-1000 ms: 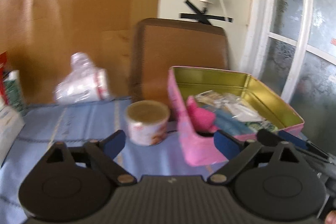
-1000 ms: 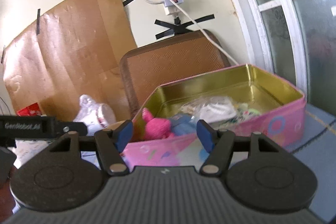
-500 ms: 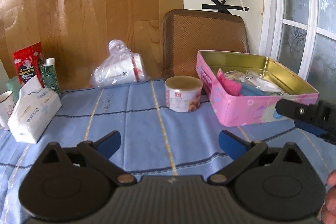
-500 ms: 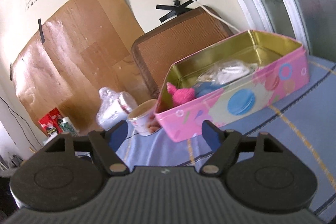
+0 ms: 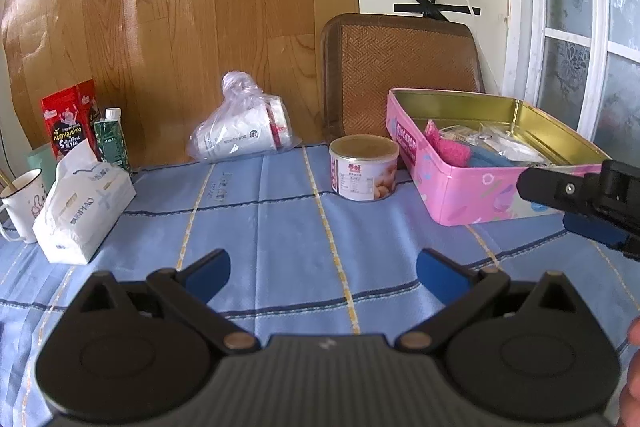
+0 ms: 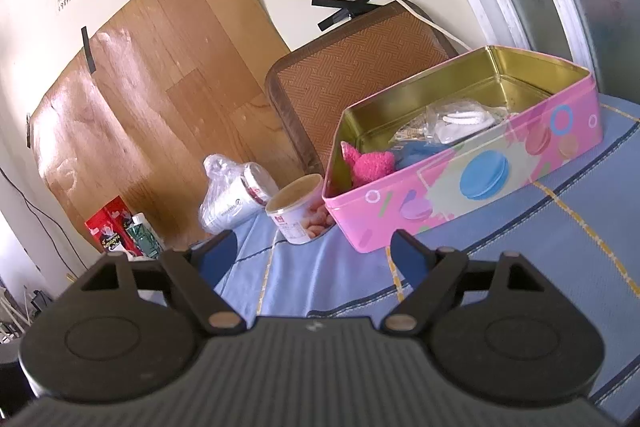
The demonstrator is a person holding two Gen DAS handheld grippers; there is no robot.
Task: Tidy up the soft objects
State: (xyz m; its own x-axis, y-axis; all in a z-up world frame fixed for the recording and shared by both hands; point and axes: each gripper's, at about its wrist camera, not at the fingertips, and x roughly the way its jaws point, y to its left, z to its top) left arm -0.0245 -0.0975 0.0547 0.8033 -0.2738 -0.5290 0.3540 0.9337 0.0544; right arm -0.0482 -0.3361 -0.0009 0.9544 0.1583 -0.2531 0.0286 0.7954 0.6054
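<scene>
A pink tin [image 5: 472,195] with a gold inside stands on the blue tablecloth at the right; it also shows in the right wrist view [image 6: 480,187]. In it lie a pink fluffy cloth [image 5: 446,149] [image 6: 370,165], a blue soft item [image 6: 420,151] and clear plastic packets [image 6: 456,119]. My left gripper [image 5: 322,269] is open and empty over the cloth, well short of the tin. My right gripper [image 6: 312,253] is open and empty, in front of the tin; its fingers [image 5: 560,187] show at the right edge of the left wrist view.
A small round can [image 5: 363,167] stands left of the tin. A bagged stack of cups [image 5: 244,133] lies at the back. A tissue pack [image 5: 84,203], a mug [image 5: 20,203] and cartons [image 5: 80,123] stand at the left. A brown cushion [image 5: 400,67] leans on the wall.
Both grippers have drawn back from the tin. The left view now takes in the whole table instead of the tin close up. Both stay open and empty.
</scene>
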